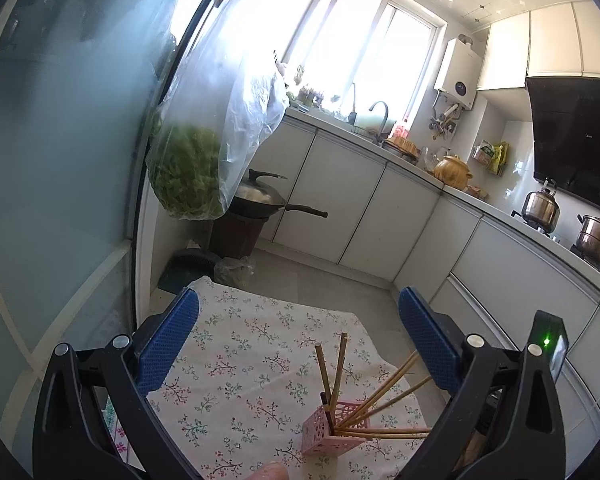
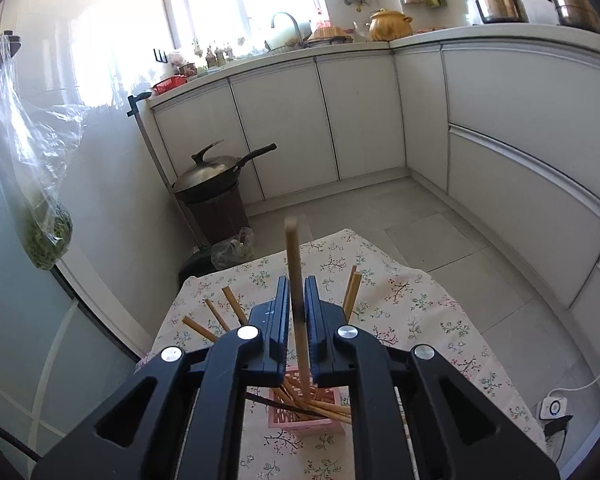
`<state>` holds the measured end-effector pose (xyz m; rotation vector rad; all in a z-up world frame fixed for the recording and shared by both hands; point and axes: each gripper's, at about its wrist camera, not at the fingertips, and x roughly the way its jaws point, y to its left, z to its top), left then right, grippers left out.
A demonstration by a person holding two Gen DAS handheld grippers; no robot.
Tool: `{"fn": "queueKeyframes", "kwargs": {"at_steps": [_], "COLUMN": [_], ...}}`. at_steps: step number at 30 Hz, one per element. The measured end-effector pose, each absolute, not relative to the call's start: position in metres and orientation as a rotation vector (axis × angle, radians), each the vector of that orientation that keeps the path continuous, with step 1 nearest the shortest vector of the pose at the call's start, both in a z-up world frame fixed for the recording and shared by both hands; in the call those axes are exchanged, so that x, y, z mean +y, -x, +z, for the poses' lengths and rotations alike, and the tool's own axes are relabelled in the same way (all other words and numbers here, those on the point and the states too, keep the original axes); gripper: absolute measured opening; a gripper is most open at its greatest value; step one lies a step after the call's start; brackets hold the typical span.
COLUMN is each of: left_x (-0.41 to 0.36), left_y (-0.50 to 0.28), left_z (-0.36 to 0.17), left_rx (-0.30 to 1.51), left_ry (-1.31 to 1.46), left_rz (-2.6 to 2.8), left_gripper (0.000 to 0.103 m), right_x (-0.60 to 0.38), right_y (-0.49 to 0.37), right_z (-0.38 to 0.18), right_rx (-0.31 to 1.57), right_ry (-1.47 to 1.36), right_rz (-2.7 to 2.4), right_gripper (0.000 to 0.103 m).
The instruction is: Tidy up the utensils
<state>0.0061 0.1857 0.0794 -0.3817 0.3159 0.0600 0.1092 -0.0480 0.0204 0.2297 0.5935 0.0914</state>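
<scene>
Currently right gripper (image 2: 296,300) pinching one chopstick (image 2: 292,264) upright, long axis near vertical, lower tip directly over pink holder (image 2: 300,420) at frame bottom centre; left gripper (image 1: 300,340) spread wide, empty, farther off, holder low centre-right.

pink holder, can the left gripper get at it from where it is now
Probably yes. The left gripper is open and empty, and the pink holder sits just below and ahead on the floral cloth. Only the chopsticks fanning out of it towards the right could snag the jaws.
</scene>
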Motion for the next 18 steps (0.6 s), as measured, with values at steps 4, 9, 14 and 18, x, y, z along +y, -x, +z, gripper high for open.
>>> {"fn": "queueKeyframes", "kwargs": {"at_steps": [4,9,14,18], "left_x": [0.179,0.161,0.137,0.118], "left_y": [-0.003,-0.002,0.003,0.008], "left_z": [0.081,0.081,0.082,0.081], "left_rx": [0.306,0.314,0.305,0.301], "left_ry": [0.352,0.295,0.215,0.154], "left_rz": [0.055,0.054,0.068,0.081], "left_gripper": [0.096,0.096,0.096,0.096], "right_x": [-0.054,-0.066,-0.086,-0.106], "right_y": [-0.111,-0.079,-0.054,-0.03], "right_z": [0.014,0.043,0.06,0.065], "right_rx": [0.626,0.546,0.528,0.509], "right_ry": [-0.271,-0.236,-0.255,-0.292], "right_rz": [0.12,0.12,0.109,0.092], "right_gripper": [0.011,0.014,0.023,0.046]}}
